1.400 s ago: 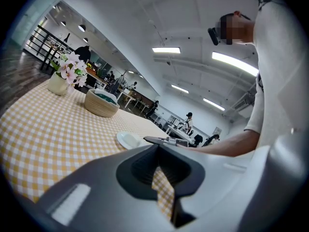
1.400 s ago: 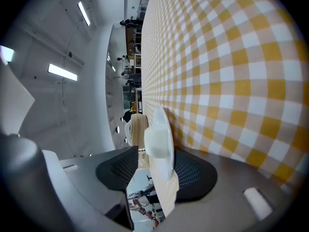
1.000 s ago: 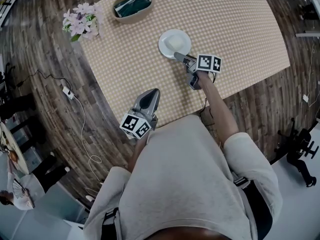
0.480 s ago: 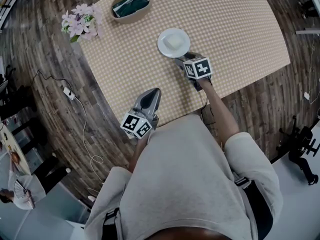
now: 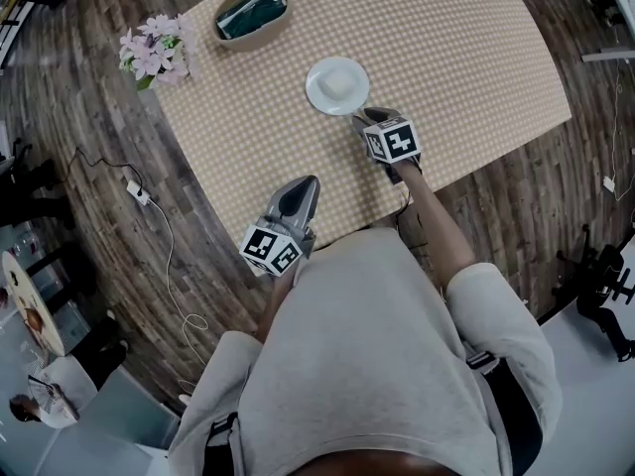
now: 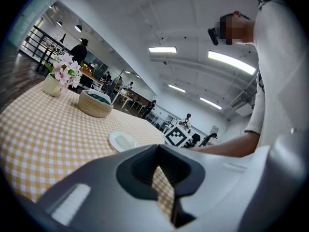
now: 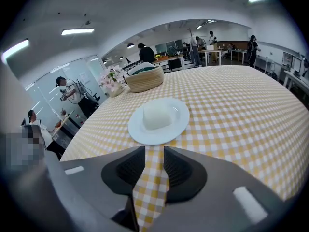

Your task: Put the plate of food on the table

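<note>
Spreading across the middle of the head view, the checked-cloth bench [image 5: 466, 58] carries everything. The left hand-held gripper [image 5: 308, 181] hangs over the bench's near edge, clenched with its jaw tips together and nothing in them. The right hand-held gripper [image 5: 363, 117] points down just beside the plate, released; its jaws have just been closing, with only checked cloth showing in the gap between them. A woven basket [image 5: 251, 14] and a pot of pink flowers [image 5: 149, 53] stand at the far left corner. The white plate [image 5: 316, 89] rests flat mid-bench with a pale block of food [image 5: 339, 84] on it.
</note>
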Motion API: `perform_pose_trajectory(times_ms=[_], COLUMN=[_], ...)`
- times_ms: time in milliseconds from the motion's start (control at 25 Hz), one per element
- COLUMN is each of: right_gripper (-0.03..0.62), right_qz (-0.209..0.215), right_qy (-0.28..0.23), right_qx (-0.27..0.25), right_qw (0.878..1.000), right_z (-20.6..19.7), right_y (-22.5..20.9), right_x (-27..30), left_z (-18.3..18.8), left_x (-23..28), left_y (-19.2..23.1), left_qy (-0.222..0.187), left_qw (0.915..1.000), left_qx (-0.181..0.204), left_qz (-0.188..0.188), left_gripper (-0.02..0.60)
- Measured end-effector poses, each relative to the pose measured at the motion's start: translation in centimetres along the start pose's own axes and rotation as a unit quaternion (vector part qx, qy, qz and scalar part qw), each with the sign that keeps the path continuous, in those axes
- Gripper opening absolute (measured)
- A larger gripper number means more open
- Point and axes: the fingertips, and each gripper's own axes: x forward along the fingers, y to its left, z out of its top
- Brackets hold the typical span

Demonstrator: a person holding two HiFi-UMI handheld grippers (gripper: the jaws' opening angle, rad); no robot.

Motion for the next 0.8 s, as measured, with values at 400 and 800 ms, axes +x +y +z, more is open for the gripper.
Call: perform_pose_trajectory(times_ms=[400, 800], right_gripper=[-0.002, -0.002], right_qz=[-0.001, -0.017], right_qy=[-0.022, -0.066], right_qx=[0.016, 0.011], right_qw=[1.0, 0.998], right_z=[-1.4, -2.4], right_y=[-0.1, 0.2], right_x=[-2.4, -6.9], left_z=[-0.2, -0.7], left_x=[-0.3, -1.1], left_y=[-1.9, -4.5], left_qy=[-0.004, -0.007], left_qw=[0.9999, 0.9993], left_qx=[0.01, 0.033], left_qz=[-0.006, -0.014], left_gripper=[0.009, 0.009])
